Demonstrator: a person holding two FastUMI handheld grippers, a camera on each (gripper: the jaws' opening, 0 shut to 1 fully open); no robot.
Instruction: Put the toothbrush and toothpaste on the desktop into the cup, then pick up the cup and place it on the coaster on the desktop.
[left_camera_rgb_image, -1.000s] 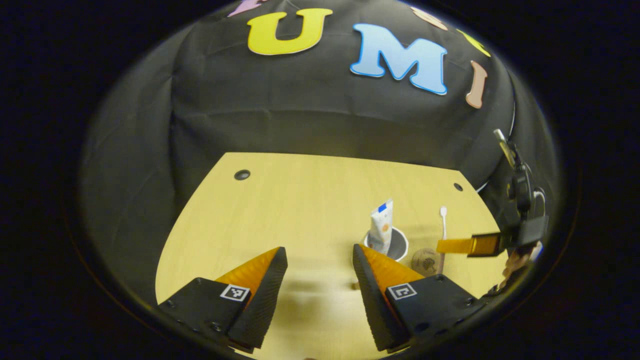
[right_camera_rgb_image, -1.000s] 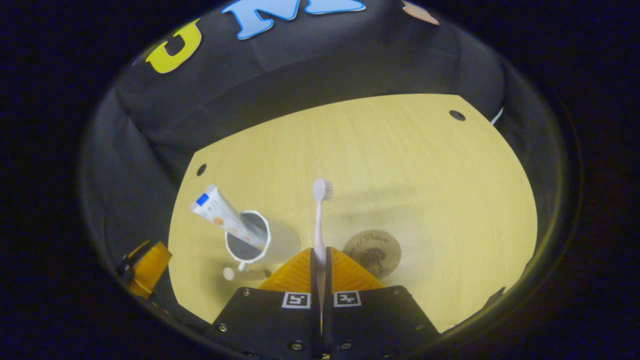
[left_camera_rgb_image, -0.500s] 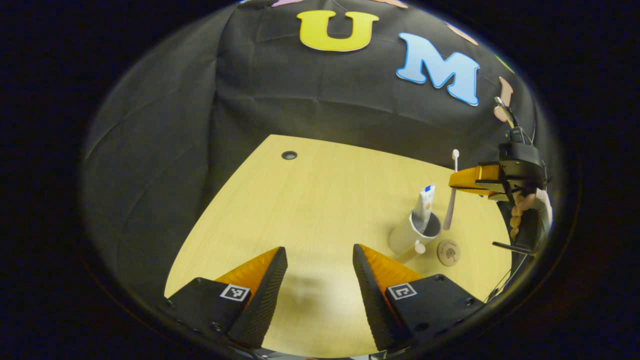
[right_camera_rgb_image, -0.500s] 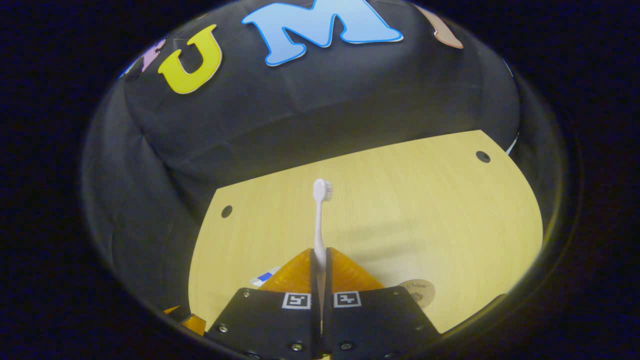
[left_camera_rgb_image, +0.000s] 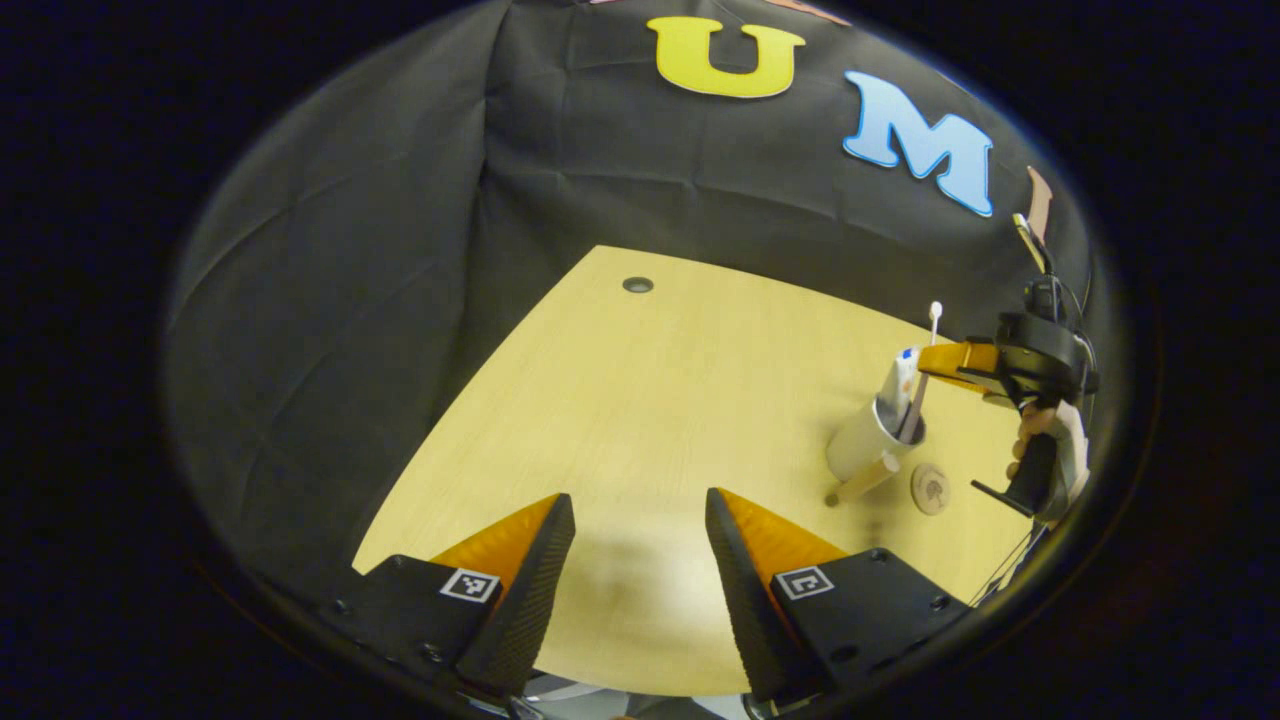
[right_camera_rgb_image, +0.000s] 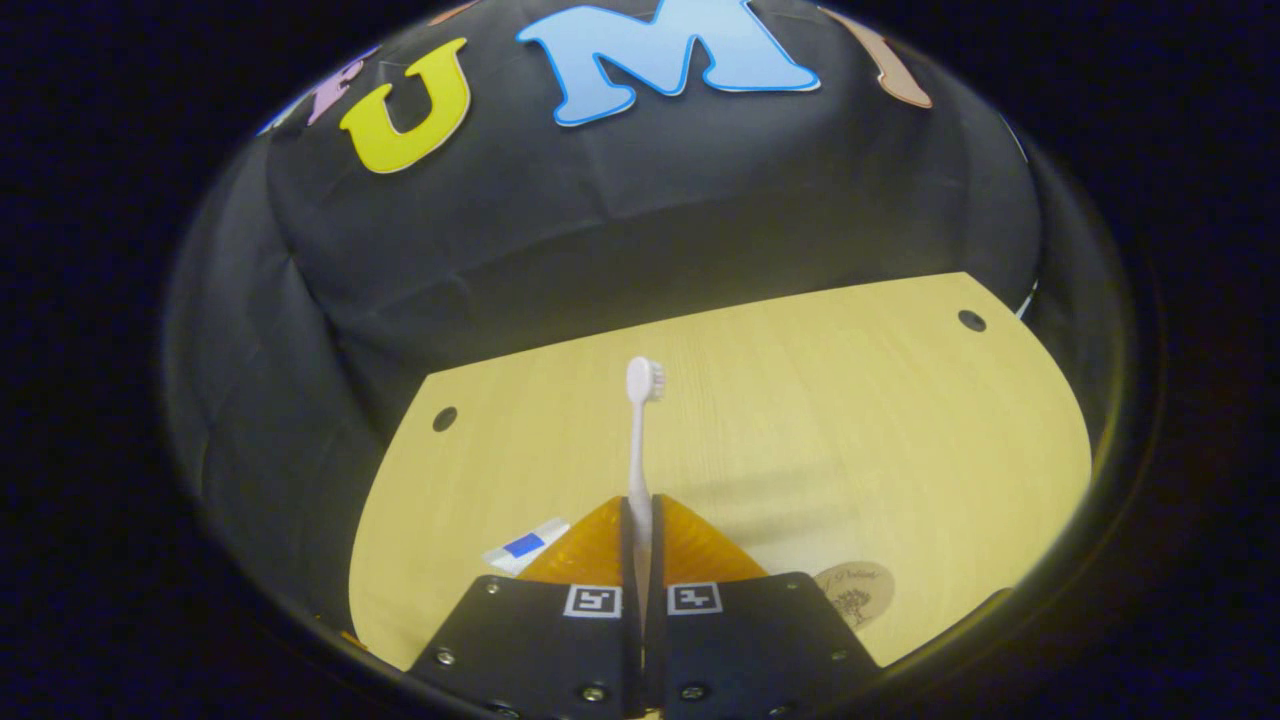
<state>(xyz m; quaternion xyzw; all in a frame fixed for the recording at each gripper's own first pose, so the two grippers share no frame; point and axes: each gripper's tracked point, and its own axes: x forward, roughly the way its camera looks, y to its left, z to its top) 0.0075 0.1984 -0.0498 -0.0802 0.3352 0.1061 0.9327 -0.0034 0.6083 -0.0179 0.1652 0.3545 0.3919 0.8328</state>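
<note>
A white cup (left_camera_rgb_image: 862, 447) with a wooden handle stands on the table's right side, with the toothpaste tube (left_camera_rgb_image: 903, 372) upright inside it. My right gripper (left_camera_rgb_image: 950, 360) hovers just right of the cup's mouth, shut on the pale toothbrush (left_camera_rgb_image: 922, 375), which stands upright with its lower end at the cup's mouth. In the right gripper view the toothbrush (right_camera_rgb_image: 637, 440) rises from my shut right gripper (right_camera_rgb_image: 638, 512), and the toothpaste's end (right_camera_rgb_image: 525, 545) peeks out to the left. The round coaster (left_camera_rgb_image: 930, 490) (right_camera_rgb_image: 853, 595) lies beside the cup. My left gripper (left_camera_rgb_image: 640, 560) is open near the table's front edge with nothing between its fingers.
The wooden table (left_camera_rgb_image: 650, 420) has small round holes (left_camera_rgb_image: 637, 285) (right_camera_rgb_image: 970, 320) near its far corners. A hand (left_camera_rgb_image: 1040, 450) grips the right gripper's handle at the far right. The black cloth wall closes in the table behind and to the left.
My right gripper has carried the toothbrush left over the cup and lowered its end to the mouth. The left gripper view has swung further left, away from the cup, fingers still open.
</note>
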